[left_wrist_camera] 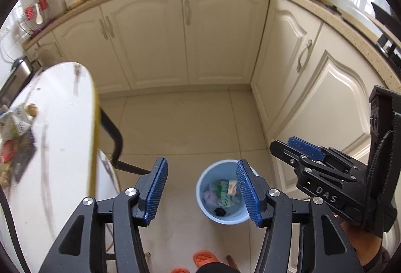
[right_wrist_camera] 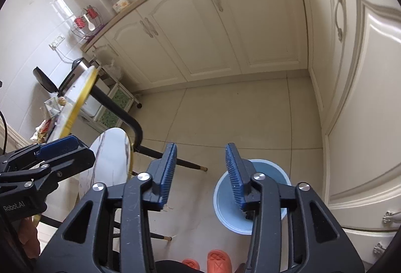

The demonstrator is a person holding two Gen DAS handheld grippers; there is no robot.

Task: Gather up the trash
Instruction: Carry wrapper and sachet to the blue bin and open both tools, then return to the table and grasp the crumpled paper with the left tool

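A light blue bin (left_wrist_camera: 220, 197) stands on the tiled floor and holds several pieces of trash, among them green-and-white wrappers (left_wrist_camera: 225, 191). My left gripper (left_wrist_camera: 203, 191) is open and empty, high above the floor just left of the bin. My right gripper (right_wrist_camera: 200, 174) is open and empty; it also shows in the left wrist view (left_wrist_camera: 300, 150), to the right of the bin. In the right wrist view the bin (right_wrist_camera: 230, 208) is partly hidden by my right finger. More trash, a carton and wrappers (left_wrist_camera: 15, 127), lies on the white round table (left_wrist_camera: 62, 122) at the left.
Cream kitchen cabinets (left_wrist_camera: 188, 37) line the back and right. A lower white round table (right_wrist_camera: 110, 162) and black chair legs (right_wrist_camera: 135, 132) stand left of the bin. Orange slippers (right_wrist_camera: 218, 259) are at the bottom edge. A kettle (right_wrist_camera: 75, 72) stands behind the table.
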